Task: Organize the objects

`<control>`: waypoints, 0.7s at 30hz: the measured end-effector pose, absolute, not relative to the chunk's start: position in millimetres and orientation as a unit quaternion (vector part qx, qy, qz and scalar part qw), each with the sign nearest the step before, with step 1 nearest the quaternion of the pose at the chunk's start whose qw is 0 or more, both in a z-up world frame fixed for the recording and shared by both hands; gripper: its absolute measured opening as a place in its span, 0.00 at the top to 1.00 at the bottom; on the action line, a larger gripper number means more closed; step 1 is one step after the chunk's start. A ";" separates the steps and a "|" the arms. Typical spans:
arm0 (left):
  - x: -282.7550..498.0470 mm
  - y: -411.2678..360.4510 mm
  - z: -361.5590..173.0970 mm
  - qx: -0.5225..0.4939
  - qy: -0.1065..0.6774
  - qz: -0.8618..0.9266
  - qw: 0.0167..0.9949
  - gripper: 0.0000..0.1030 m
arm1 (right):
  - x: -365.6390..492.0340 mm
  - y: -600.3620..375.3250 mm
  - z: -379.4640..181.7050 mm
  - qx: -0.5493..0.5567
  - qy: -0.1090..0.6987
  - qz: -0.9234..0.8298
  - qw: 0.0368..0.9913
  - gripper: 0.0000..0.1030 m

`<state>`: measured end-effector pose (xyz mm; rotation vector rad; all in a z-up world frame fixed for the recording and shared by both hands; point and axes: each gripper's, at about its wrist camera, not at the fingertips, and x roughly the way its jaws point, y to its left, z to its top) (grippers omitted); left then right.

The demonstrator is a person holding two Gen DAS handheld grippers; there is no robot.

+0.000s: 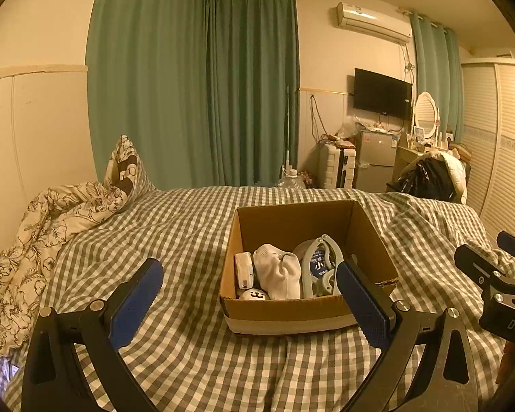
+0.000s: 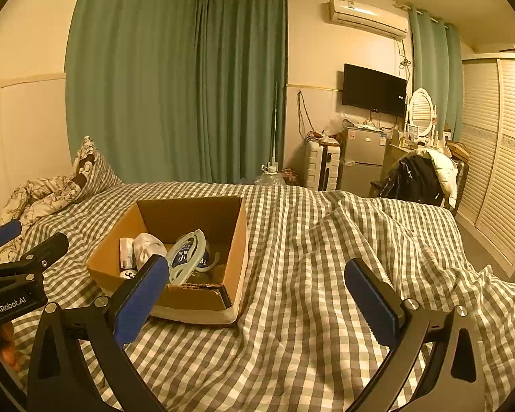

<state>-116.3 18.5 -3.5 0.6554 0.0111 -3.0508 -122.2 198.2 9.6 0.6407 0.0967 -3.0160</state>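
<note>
Both tongs empty over the bed, box already loaded.

Your left tongs point(image 1: 250, 286) and right tongs point(image 2: 254, 283) both gape wide, gripping nothing, hovering above the checked bedcover point(image 2: 292, 309). The cardboard box point(image 1: 285, 312) sits on the bed mid-frame, holding one white sock point(image 1: 279, 271), one pale blue hanger pack point(image 1: 321, 266), one small white packet point(image 1: 243, 269) and one white smiley-face item point(image 1: 254, 294): four things counted; anything beneath is hidden. No loose item shows on the cover, so sorting looks near done. If you reach in, come straight down from above; the box is light and will likely slide on soft bedding.
</note>
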 end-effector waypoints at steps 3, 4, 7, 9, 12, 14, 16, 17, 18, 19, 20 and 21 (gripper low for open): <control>-116.1 18.2 -3.8 0.210 0.006 -0.978 0.010 0.00 | -122.4 197.1 9.5 0.208 0.033 -0.977 0.030 0.00; -115.9 18.0 -3.9 0.210 0.006 -0.978 0.010 0.00 | -122.4 196.9 9.6 0.208 0.033 -0.977 0.030 0.00; -115.9 17.9 -3.9 0.210 0.007 -0.978 0.010 0.00 | -123.0 196.4 8.8 0.210 0.035 -0.976 0.032 0.00; -116.0 17.7 -4.0 0.210 0.007 -0.978 0.010 0.00 | -123.3 195.9 8.3 0.211 0.036 -0.976 0.033 0.00; -115.6 17.7 -3.9 0.210 0.009 -0.978 0.010 0.00 | -123.2 195.0 7.9 0.212 0.037 -0.976 0.034 0.00; -115.6 17.7 -3.9 0.210 0.008 -0.978 0.009 0.00 | -123.4 194.6 7.7 0.212 0.037 -0.976 0.033 0.00; -115.5 17.9 -3.9 0.210 0.008 -0.978 0.010 0.00 | -123.1 194.8 7.9 0.212 0.037 -0.976 0.033 0.00; -115.2 18.1 -4.0 0.211 0.007 -0.977 0.011 0.00 | -123.0 194.6 7.9 0.212 0.037 -0.976 0.033 0.00; -115.1 18.0 -3.7 0.210 0.008 -0.978 0.012 0.00 | -123.2 194.6 8.0 0.212 0.037 -0.976 0.033 0.00; -115.1 17.8 -3.4 0.210 0.008 -0.978 0.012 0.00 | -123.3 194.3 7.8 0.212 0.037 -0.976 0.033 0.00; -115.2 17.6 -3.5 0.211 0.009 -0.977 0.011 0.00 | -123.2 194.4 7.9 0.212 0.037 -0.976 0.033 0.00; -115.1 17.3 -3.6 0.212 0.010 -0.977 0.011 0.00 | -123.3 194.5 7.4 0.213 0.038 -0.976 0.033 0.00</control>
